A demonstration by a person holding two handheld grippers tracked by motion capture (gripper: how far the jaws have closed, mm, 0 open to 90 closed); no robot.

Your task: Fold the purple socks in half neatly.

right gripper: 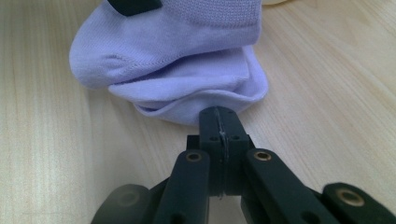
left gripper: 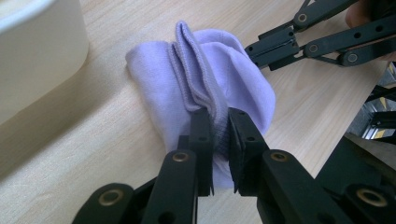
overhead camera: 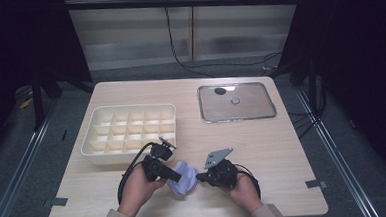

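A folded lilac sock [overhead camera: 184, 178] lies on the wooden table near its front edge, between my two grippers. My left gripper [overhead camera: 177, 177] comes in from the left and is shut on it. In the left gripper view the jaws [left gripper: 219, 116] pinch the ribbed cuff of the sock [left gripper: 205, 79]. My right gripper [overhead camera: 198, 177] comes in from the right with its jaws pressed together. In the right gripper view its tip [right gripper: 218, 112] meets the lower edge of the sock [right gripper: 177, 60]. Whether any fabric is caught there I cannot tell.
A cream tray [overhead camera: 95, 115] divided into several compartments stands just behind my left hand; its wall [left gripper: 37, 56] is close to the sock. A metal tray [overhead camera: 253, 105] holding a small round piece [overhead camera: 235, 101] sits at the back right.
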